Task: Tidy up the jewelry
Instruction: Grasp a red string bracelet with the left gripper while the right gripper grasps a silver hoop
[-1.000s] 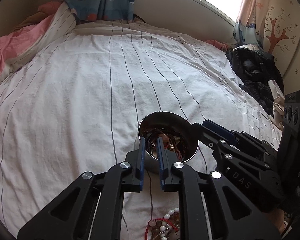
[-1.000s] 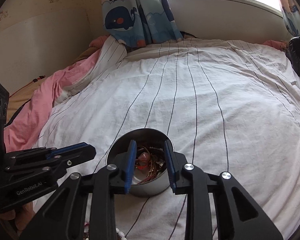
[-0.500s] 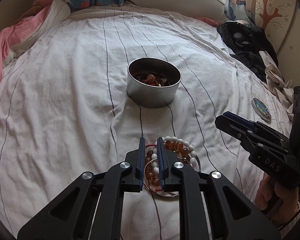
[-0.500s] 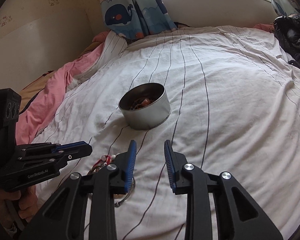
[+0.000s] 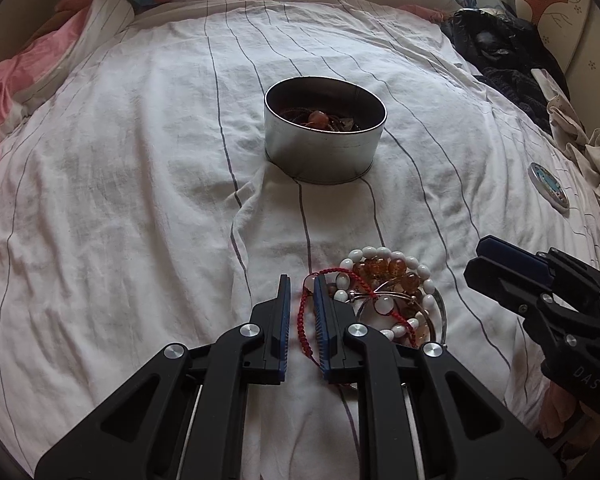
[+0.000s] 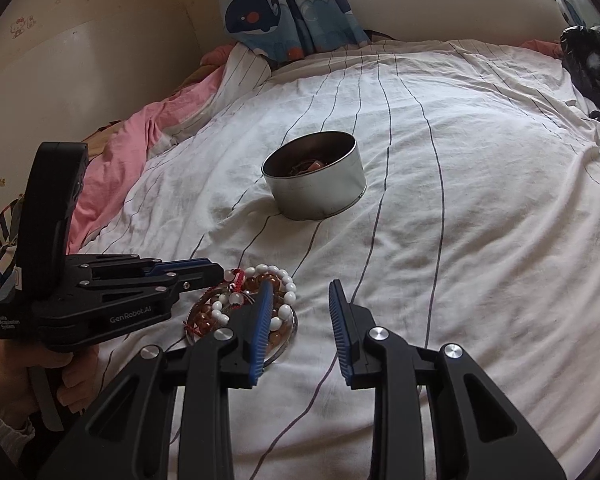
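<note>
A round metal tin (image 5: 325,132) with jewelry inside stands on the striped white bedsheet; it also shows in the right wrist view (image 6: 315,174). A pile of bracelets (image 5: 384,284) lies nearer me: white beads, amber beads, a metal bangle and a red cord (image 5: 305,322). My left gripper (image 5: 301,292) is slightly open just left of the pile, and the red cord loop runs between its fingers. My right gripper (image 6: 300,296) is open and empty, its left finger over the pile's (image 6: 240,300) right edge.
A round lid (image 5: 548,186) lies on the sheet at the right. Dark clothes (image 5: 496,48) are heaped at the far right. Pink bedding (image 6: 140,136) lies at the left by the wall. Whale-print curtain (image 6: 284,12) hangs at the bed's head.
Both grippers have pulled back from the tin toward the bracelet pile. The left gripper now sits lower, with the red cord between its fingers.
</note>
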Demonstrator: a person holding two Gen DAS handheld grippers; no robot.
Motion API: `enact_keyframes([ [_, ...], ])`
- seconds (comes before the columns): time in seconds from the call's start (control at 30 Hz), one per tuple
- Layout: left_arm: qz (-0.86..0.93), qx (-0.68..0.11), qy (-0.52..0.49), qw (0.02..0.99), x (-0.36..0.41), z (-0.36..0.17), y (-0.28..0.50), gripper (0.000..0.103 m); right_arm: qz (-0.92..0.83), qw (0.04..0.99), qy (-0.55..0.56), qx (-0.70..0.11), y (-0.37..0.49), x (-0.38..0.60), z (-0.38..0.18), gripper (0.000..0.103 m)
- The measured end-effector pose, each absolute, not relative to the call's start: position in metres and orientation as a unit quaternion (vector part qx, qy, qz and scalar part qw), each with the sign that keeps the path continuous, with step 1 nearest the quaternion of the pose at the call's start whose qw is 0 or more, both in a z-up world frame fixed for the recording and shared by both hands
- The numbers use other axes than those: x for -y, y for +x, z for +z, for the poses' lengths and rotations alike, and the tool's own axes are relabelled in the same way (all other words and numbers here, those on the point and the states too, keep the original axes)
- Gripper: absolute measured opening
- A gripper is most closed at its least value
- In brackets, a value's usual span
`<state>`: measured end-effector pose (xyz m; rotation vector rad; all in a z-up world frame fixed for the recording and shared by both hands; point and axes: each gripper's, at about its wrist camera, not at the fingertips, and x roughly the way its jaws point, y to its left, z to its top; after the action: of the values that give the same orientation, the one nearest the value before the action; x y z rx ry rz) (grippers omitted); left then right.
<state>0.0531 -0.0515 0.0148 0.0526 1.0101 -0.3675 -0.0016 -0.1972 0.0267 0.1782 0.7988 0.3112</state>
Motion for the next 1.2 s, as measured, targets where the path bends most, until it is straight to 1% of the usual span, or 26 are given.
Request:
enact_keyframes([
  [0.17, -0.174, -0.485, 0.056, 0.856, 0.058, 0.003, 0.054, 0.012, 0.154, 0.904, 0.086, -0.390, 0.001, 0.196, 0.025, 0.029],
  [0.33, -0.172, -0.479, 0.089, 0.856, 0.066, 0.003, 0.052, 0.012, 0.159, 0.903, 0.079, -0.392, 0.001, 0.191, 0.024, 0.029],
  [0.4, -0.161, -0.479, 0.093, 0.858, 0.064, 0.005, 0.050, 0.003, 0.162, 0.902, 0.074, -0.393, 0.001, 0.190, 0.023, 0.029],
  [0.57, -0.115, -0.462, 0.073, 0.877, 0.041, 0.020, 0.046, 0.002, 0.175, 0.899, 0.067, -0.397, 0.000, 0.184, 0.022, 0.029],
  [0.7, -0.112, -0.454, 0.060, 0.882, 0.027, 0.032, 0.047, 0.002, 0.189, 0.895, 0.057, -0.401, -0.001, 0.175, 0.020, 0.029],
  [0.87, -0.120, -0.463, 0.060, 0.876, 0.027, 0.027, 0.053, 0.002, 0.201, 0.890, 0.044, -0.408, 0.000, 0.165, 0.015, 0.029],
  [1.0, -0.124, -0.478, 0.068, 0.867, 0.032, 0.015, 0.054, 0.003, 0.204, 0.887, 0.034, -0.413, 0.002, 0.160, 0.011, 0.025],
  [1.03, -0.121, -0.481, 0.070, 0.866, 0.032, 0.013, 0.054, 0.003, 0.204, 0.886, 0.032, -0.416, 0.002, 0.159, 0.009, 0.021],
  [1.1, -0.119, -0.484, 0.070, 0.864, 0.031, 0.009, 0.055, 0.003, 0.203, 0.884, 0.024, -0.420, 0.003, 0.156, 0.007, 0.017],
  [1.13, -0.119, -0.485, 0.068, 0.863, 0.031, 0.007, 0.056, 0.003, 0.200, 0.885, 0.018, -0.421, 0.003, 0.155, 0.006, 0.010],
  [1.2, -0.119, -0.487, 0.069, 0.862, 0.031, 0.005, 0.056, 0.003, 0.198, 0.887, 0.014, -0.418, 0.003, 0.155, 0.006, 0.005],
])
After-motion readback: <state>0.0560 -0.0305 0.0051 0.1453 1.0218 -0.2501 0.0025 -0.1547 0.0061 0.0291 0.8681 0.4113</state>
